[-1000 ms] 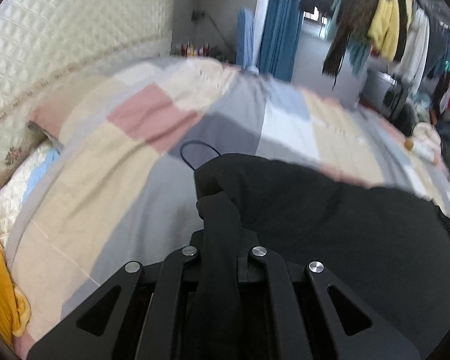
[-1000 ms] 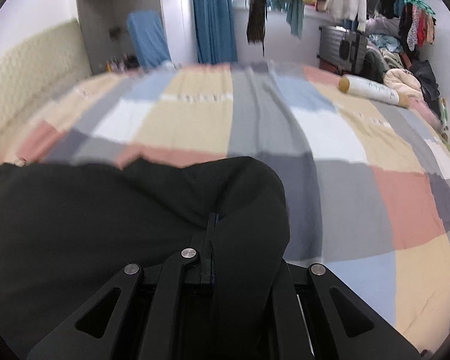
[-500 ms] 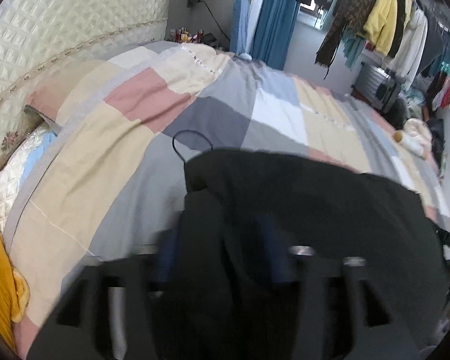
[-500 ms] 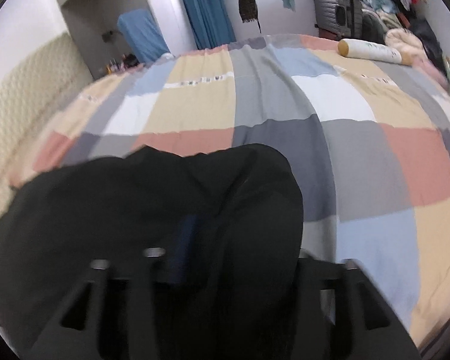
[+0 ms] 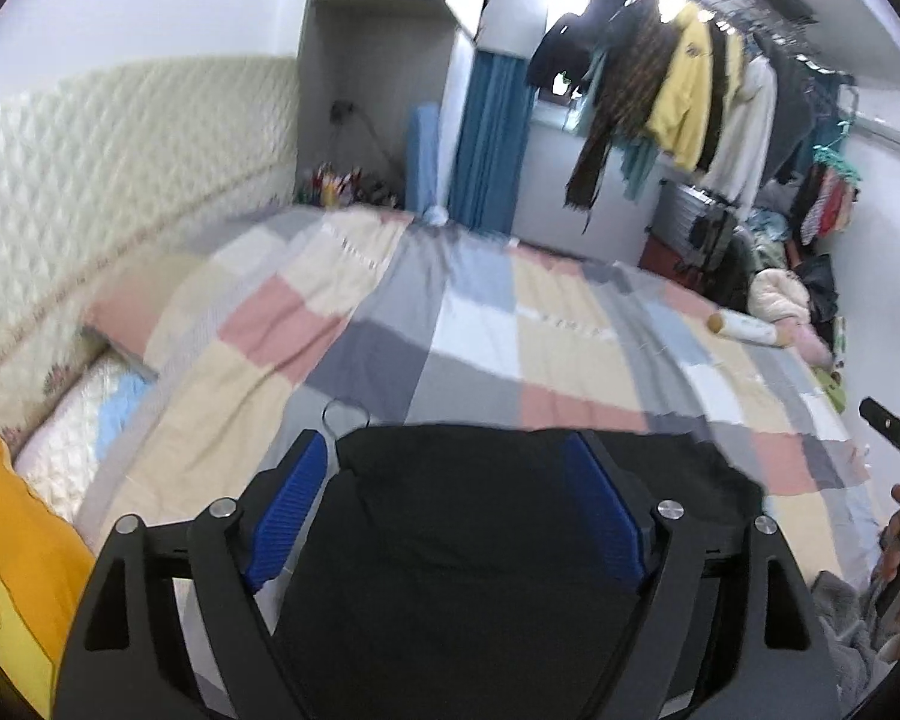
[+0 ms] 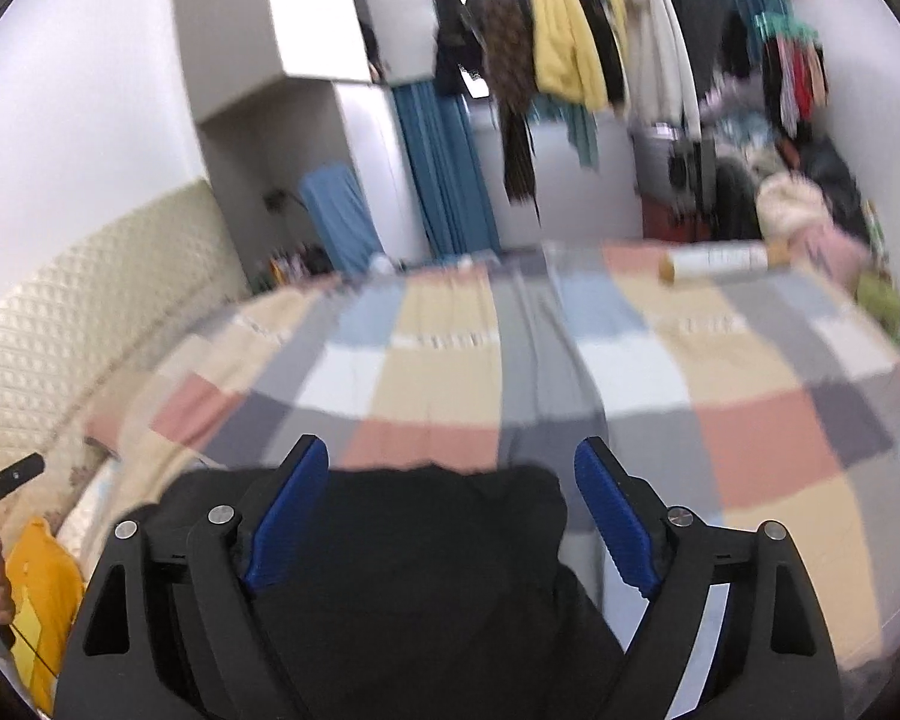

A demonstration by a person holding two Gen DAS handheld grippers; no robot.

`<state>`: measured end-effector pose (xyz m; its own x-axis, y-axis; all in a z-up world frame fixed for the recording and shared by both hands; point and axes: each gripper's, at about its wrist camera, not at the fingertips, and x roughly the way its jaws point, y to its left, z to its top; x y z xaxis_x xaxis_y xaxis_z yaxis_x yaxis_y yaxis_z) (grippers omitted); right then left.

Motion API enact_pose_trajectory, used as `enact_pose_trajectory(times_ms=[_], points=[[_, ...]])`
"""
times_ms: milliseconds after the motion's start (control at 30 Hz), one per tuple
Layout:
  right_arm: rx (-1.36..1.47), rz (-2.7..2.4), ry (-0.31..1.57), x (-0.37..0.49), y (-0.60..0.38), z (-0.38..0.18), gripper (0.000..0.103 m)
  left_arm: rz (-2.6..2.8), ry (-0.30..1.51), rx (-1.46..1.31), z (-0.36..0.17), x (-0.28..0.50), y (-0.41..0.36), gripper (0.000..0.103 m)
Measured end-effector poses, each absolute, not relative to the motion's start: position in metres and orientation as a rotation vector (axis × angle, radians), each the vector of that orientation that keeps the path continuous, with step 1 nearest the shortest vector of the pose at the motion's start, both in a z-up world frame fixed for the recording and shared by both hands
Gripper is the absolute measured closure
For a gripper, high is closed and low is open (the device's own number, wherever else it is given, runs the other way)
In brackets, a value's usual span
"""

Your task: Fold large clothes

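A black garment (image 5: 462,540) lies on the patchwork bed cover (image 5: 390,360), near its front edge. My left gripper (image 5: 444,441) hangs above it with its jaws opening. Its blue pads (image 5: 288,510) stand wide apart and touch no cloth. In the right wrist view the same garment (image 6: 426,540) shows through the gap of my right gripper (image 6: 450,447), whose jaws are also opening. Its pads (image 6: 612,516) are bare. Nothing is held by either. A thin black loop (image 5: 345,414) sticks out at the garment's far left corner.
A quilted headboard (image 5: 120,168) and pillows (image 5: 120,312) run along the left. A yellow cushion (image 5: 12,552) lies at the near left. A white roll (image 6: 714,258) rests on the bed's far right. Hanging clothes (image 5: 690,90) and a blue curtain (image 5: 486,138) stand behind the bed.
Both grippers were shut on folds of the black garment. They have opened, let the cloth go and risen away from the bed; the garment now lies flat below them.
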<state>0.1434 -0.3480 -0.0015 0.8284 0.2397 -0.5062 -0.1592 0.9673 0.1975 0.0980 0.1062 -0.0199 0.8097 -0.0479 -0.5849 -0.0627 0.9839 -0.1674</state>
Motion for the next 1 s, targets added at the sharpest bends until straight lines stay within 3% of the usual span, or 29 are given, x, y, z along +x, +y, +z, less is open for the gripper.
enact_pose_trajectory(times_ms=[233,333,600,1000], points=[[0.119,0.283,0.436,0.087,-0.331,0.062,0.014,-0.037,0.531,-0.114,0.033,0.050,0.082,0.014],[0.124,0.308,0.403,0.062,-0.325,0.073,0.013,-0.069,0.485,-0.109,0.046,0.030,0.076,0.000],[0.086,0.345,0.272,-0.005,-0.306,0.085,0.000,-0.109,0.394,-0.087,0.059,-0.020,0.058,0.000],[0.090,0.400,0.196,-0.073,-0.283,0.061,0.000,-0.130,0.304,-0.098,0.047,-0.081,0.039,0.000]])
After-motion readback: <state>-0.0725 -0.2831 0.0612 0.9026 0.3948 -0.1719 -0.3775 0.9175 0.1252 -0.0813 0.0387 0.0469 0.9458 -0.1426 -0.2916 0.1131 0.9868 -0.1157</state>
